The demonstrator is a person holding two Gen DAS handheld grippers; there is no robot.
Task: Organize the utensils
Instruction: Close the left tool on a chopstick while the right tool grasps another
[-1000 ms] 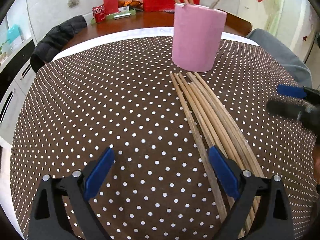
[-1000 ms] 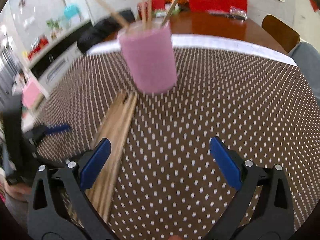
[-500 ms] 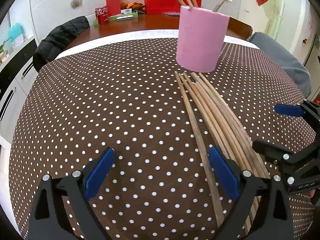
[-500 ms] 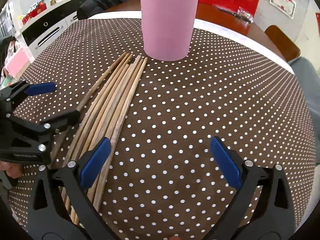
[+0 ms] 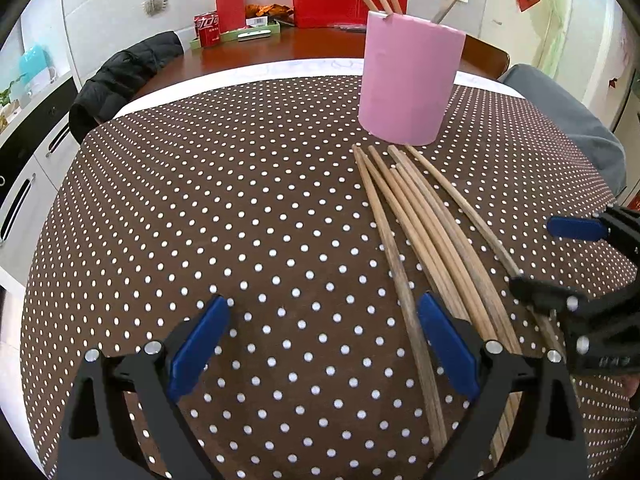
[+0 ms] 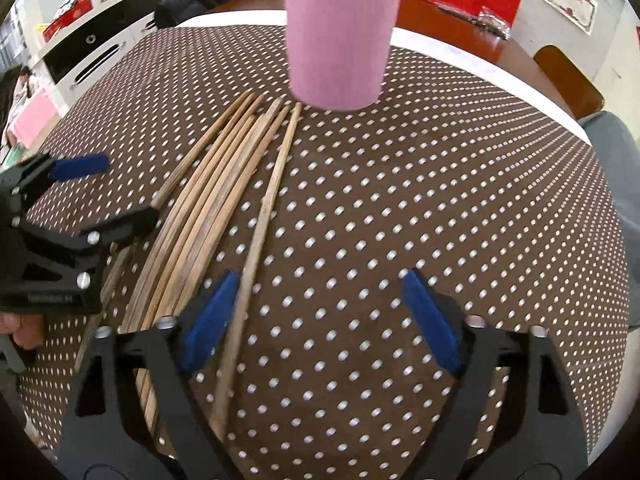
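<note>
Several wooden chopsticks (image 5: 424, 220) lie side by side on the brown polka-dot tablecloth (image 5: 240, 220), tips toward a pink cylindrical holder (image 5: 408, 80) that holds a few more chopsticks. In the right wrist view the holder (image 6: 340, 36) stands at the top centre, the bundle (image 6: 224, 184) lies left of centre, and one chopstick (image 6: 260, 232) lies apart, between the right gripper's fingers. My left gripper (image 5: 324, 344) is open and empty, its right finger over the bundle. My right gripper (image 6: 320, 324) is open, low over the cloth; it also shows in the left wrist view (image 5: 560, 256).
A black jacket (image 5: 120, 76) hangs on a chair behind the table. A wooden table (image 5: 280, 44) behind carries a red can, red boxes and a green tray. Grey fabric (image 5: 568, 120) lies at the right edge. White cabinets (image 6: 92, 52) stand to the left.
My right gripper has swung down and left toward the chopsticks and now straddles the rightmost one, which has shifted apart from the bundle. My left gripper has barely moved.
</note>
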